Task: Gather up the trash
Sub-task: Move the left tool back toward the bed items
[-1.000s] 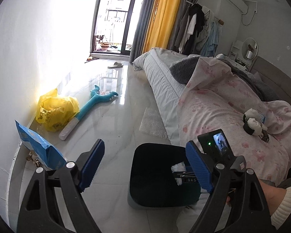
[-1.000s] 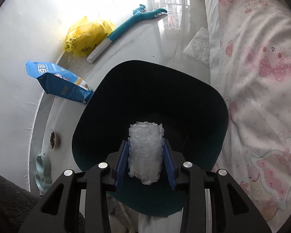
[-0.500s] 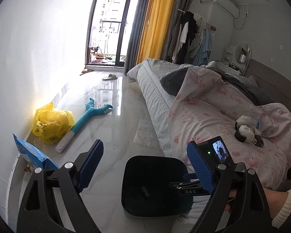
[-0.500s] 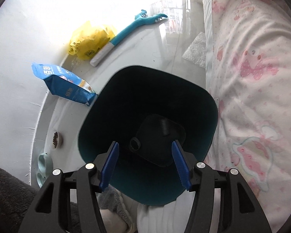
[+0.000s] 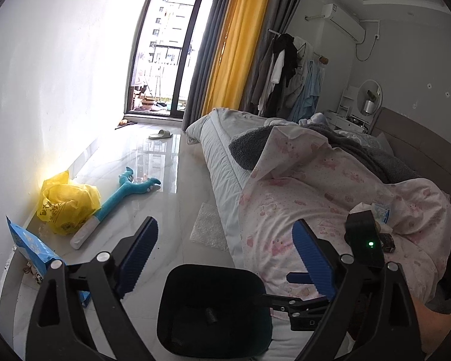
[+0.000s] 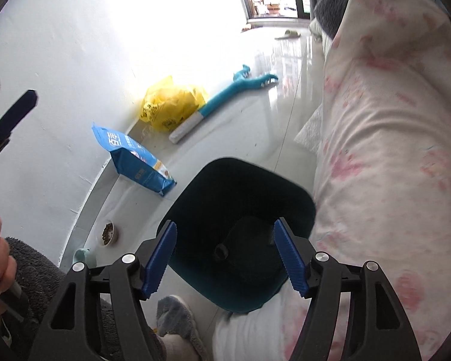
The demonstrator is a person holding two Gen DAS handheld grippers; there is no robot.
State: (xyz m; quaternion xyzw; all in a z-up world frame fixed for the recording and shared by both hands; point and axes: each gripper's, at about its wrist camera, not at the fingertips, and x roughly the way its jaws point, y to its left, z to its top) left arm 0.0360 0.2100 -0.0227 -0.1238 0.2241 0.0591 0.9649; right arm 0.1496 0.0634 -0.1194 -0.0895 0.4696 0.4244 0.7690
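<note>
Both tongs empty over the dark teal plastic bin (image 6: 240, 210)

Right tongs (image 6: 225, 258) and left tongs (image 5: 225, 258) are opening; crumpled trash on the bed (image 5: 375, 210) beyond the bin looks nearer my right.

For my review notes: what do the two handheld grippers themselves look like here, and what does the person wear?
Both the left gripper and the right gripper have black angular frames with cut-out openings and silver pivot bolts. Their fingers carry ribbed blue pads. Seen from the left wrist, the right gripper bears a small black unit with a green light. A grey fluffy slipper shows below.
</note>
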